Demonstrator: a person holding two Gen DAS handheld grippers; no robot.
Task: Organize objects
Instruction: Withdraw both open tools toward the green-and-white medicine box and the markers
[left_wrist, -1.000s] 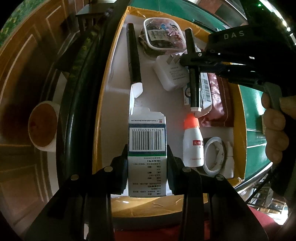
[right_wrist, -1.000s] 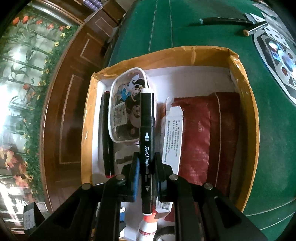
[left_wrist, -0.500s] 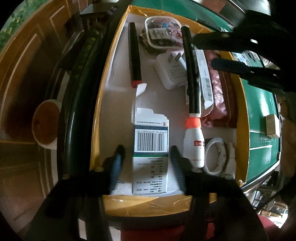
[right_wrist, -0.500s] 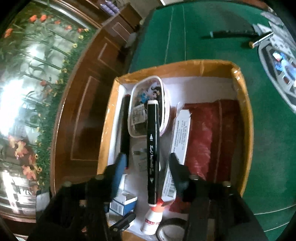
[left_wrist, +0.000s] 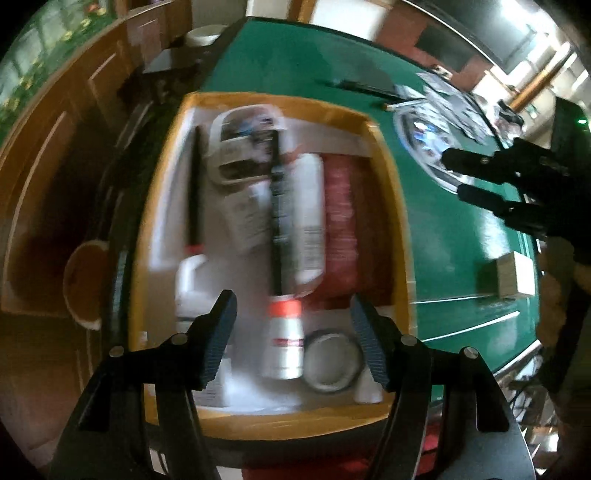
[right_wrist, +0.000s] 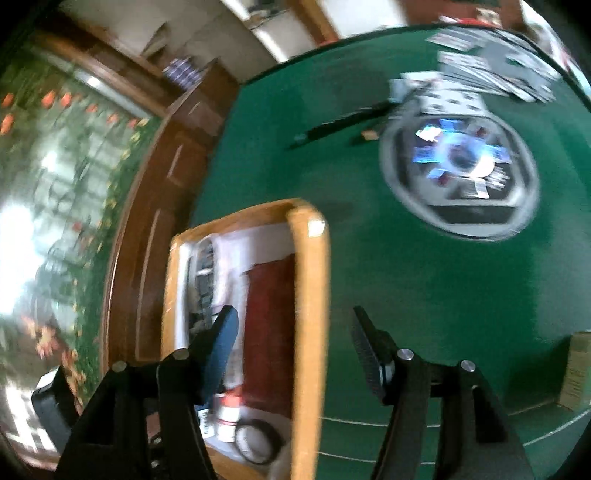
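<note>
A cardboard box (left_wrist: 397, 206) with a yellow-brown rim sits on the green felt table. Inside lie a white medicine carton (left_wrist: 192, 280), a black marker (left_wrist: 277, 206), a second black marker (left_wrist: 194, 192), a long white carton (left_wrist: 308, 206), a red pouch (left_wrist: 343, 221), an orange-capped bottle (left_wrist: 284, 343) and a tape roll (left_wrist: 332, 363). My left gripper (left_wrist: 291, 299) hovers above the box's near end, jaws opening, nothing between them. My right gripper (right_wrist: 293, 314) is over the box's right rim (right_wrist: 308, 295), jaws opening and empty. It also shows as right gripper (left_wrist: 453, 175).
A round tray (right_wrist: 461, 170) with cards sits mid-table, with a black pen (right_wrist: 343, 125) beside it. A small carton (left_wrist: 515, 275) stands on the felt right of the box. A brown bowl (left_wrist: 85, 280) sits below the table's left edge. A hand (left_wrist: 557, 295) holds the right gripper.
The left gripper let go of the medicine carton and the right let go of the black marker; both now lie in the box. Both grippers rose, and the right one swung right over the felt.
</note>
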